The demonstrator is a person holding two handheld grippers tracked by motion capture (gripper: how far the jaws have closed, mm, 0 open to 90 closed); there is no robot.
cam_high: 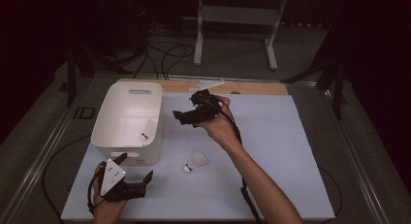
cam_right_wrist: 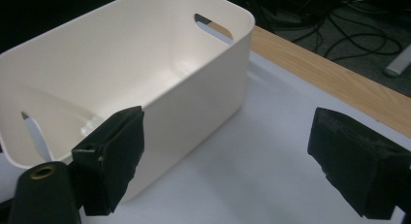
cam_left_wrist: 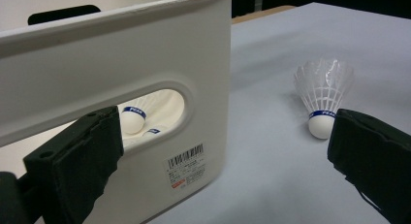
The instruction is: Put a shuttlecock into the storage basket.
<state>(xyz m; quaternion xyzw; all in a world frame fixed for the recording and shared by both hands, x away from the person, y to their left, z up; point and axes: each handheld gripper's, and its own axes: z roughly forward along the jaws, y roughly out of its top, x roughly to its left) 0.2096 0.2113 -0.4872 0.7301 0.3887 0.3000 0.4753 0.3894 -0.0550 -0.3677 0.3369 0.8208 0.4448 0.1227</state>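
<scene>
A white plastic bin (cam_high: 127,118) with handle slots stands on the left of the white mat. A white shuttlecock (cam_high: 195,162) lies on the mat just right of the bin's near corner. My left gripper (cam_high: 135,167) is open near the mat's front edge, beside that corner. In the left gripper view the open left gripper (cam_left_wrist: 223,151) frames the bin's near wall (cam_left_wrist: 121,64) and the loose shuttlecock (cam_left_wrist: 322,95); two more shuttlecocks (cam_left_wrist: 133,118) show through the slot. My right gripper (cam_high: 186,119) hangs open above the mat, right of the bin, empty. It (cam_right_wrist: 228,156) faces the bin (cam_right_wrist: 145,64).
A wooden strip (cam_high: 261,87) borders the mat's far edge. Beyond it the floor holds cables and a white stand (cam_high: 237,15). The white mat (cam_high: 281,136) has free room at the right and front. Metal rails run along both sides of the table.
</scene>
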